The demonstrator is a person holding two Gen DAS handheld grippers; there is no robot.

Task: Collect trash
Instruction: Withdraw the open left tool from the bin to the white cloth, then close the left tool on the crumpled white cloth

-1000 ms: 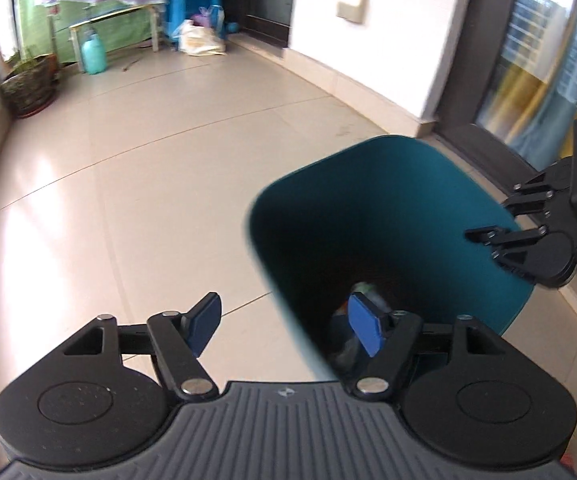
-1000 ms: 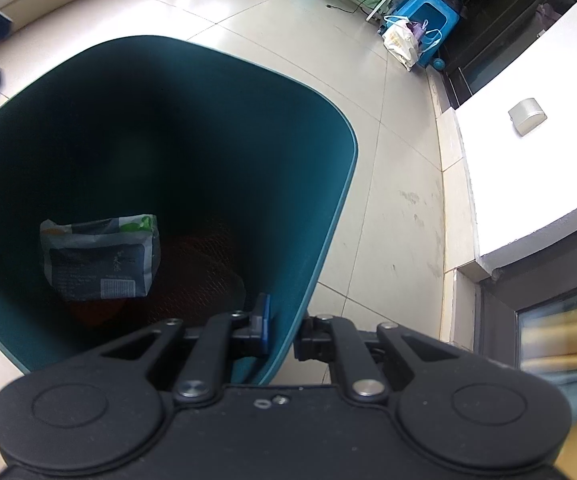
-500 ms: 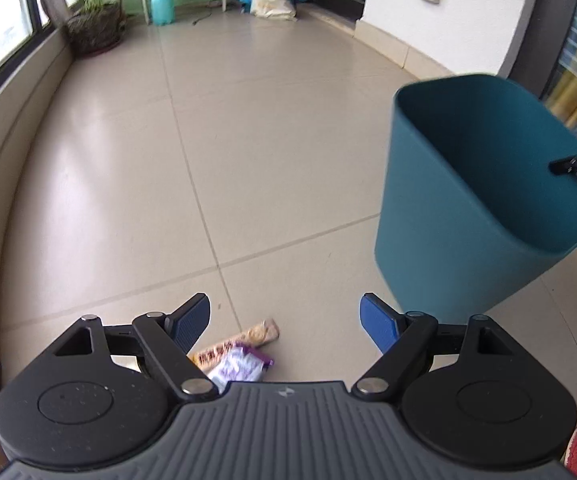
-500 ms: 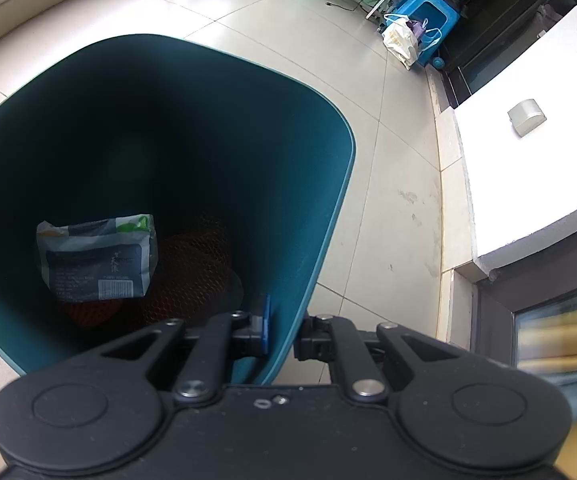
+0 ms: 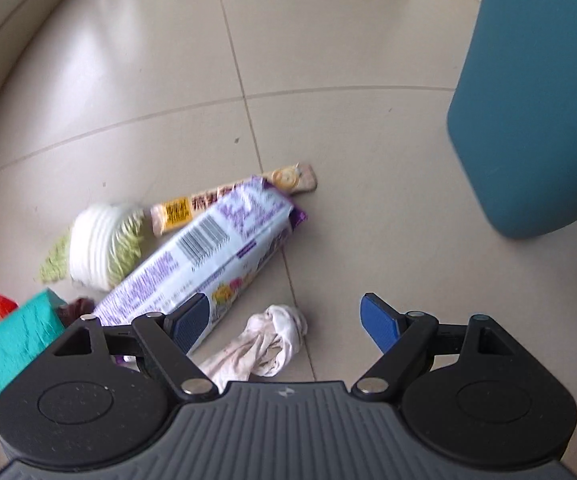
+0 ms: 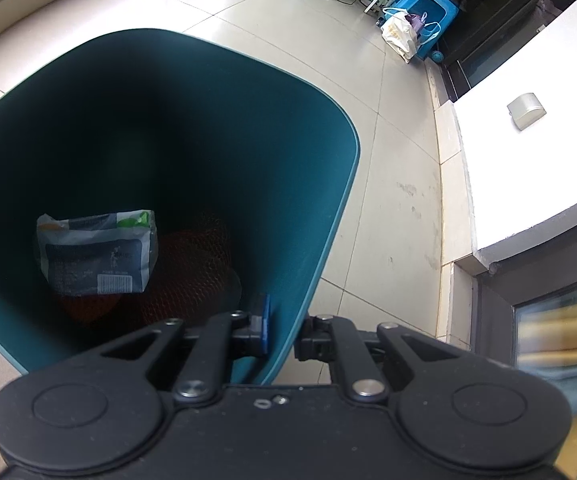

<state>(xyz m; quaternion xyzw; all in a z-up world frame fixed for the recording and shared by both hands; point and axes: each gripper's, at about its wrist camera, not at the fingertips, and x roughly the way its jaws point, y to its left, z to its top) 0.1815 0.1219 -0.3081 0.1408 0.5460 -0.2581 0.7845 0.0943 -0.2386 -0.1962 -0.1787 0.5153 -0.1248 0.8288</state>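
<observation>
Left wrist: left tool (image 5: 286, 322) wide over purple-white barcoded snack packet (image 5: 204, 256), print unreadable; right tool (image 6: 282, 330) pinches teal plastic bin (image 6: 320, 208) rim.

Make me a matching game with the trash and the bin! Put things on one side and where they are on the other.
Things:
1. crumpled white tissue
2. grey-and-white snack bag
3. teal plastic bin's rim
4. purple-and-white wrapper

Places:
A. inside the bin
B. pinched by the right gripper
C. on the floor between the open left gripper's fingers
D. lying over a tan snack stick

Pairs: 1-C, 2-A, 3-B, 4-D

left tongs (image 5: 284, 322) gape above crumpled tissue (image 5: 266, 342) beside purple packet (image 5: 208, 256).
</observation>
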